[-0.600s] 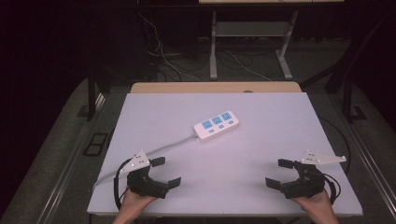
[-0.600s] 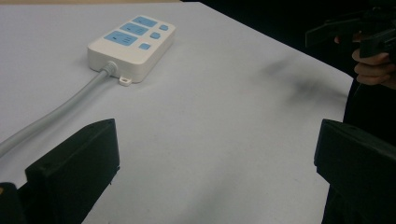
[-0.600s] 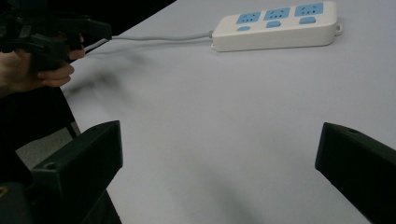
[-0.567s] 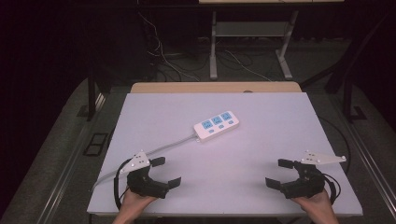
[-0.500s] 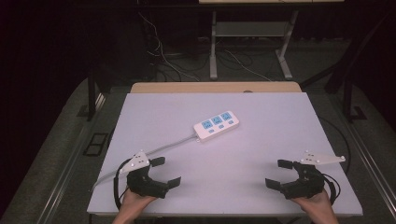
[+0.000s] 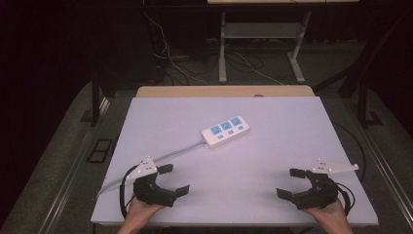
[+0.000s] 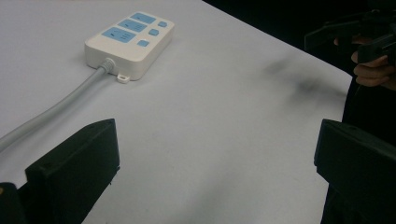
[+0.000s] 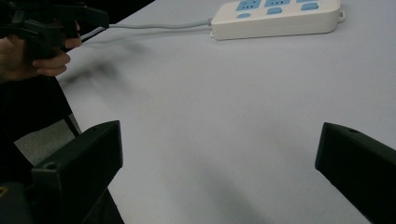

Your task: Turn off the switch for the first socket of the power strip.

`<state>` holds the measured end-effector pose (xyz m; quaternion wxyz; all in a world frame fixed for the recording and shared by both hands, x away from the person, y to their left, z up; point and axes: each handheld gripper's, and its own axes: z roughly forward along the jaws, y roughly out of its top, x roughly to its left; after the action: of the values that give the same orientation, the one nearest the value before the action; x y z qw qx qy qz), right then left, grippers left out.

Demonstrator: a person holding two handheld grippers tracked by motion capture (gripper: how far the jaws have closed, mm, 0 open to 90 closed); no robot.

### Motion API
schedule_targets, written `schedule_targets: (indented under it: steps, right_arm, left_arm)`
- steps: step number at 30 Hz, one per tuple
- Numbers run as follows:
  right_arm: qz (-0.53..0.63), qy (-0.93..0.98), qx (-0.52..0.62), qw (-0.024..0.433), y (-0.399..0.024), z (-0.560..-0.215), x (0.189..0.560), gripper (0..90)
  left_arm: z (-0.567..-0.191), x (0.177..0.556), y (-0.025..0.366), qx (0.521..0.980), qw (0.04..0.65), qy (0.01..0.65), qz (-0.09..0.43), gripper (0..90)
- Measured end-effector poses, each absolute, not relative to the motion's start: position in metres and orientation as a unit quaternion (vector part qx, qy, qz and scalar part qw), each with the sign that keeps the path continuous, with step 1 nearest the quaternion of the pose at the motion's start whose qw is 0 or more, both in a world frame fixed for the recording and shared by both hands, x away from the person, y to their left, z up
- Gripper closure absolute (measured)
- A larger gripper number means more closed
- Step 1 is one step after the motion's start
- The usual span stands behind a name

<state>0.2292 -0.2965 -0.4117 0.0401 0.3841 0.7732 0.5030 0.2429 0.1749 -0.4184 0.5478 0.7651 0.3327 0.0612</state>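
You have one white power strip (image 6: 226, 130) lying flat near the middle of the bench (image 6: 272, 161), with three blue socket faces in a row and one grey cord (image 6: 160, 158) running from its end toward your left hand-held gripper (image 6: 174, 180). You hold two grippers at the near edge, the left hand-held gripper and the right hand-held gripper (image 6: 291, 183), well apart from each other and from the strip. Both have their jaws spread wide with nothing between them.
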Motion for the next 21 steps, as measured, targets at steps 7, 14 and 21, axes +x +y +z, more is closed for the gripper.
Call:
schedule_targets:
  steps: [7, 14, 21]
  right_arm:
    - [0.501, 0.772, 0.388, 0.041, -0.298, -0.413, 0.230, 0.5]
    - [0.498, 0.772, 0.393, 0.041, -0.300, -0.413, 0.230, 0.5]
    - [0.497, 0.772, 0.395, 0.042, -0.301, -0.414, 0.230, 0.5]
  left_arm:
    - [-0.416, 0.241, 0.174, 0.769, 0.543, 0.331, 0.060, 0.0]
    - [-0.411, 0.243, 0.172, 0.775, 0.538, 0.326, 0.062, 0.0]
    - [-0.405, 0.248, 0.169, 0.782, 0.524, 0.332, 0.059, 0.0]
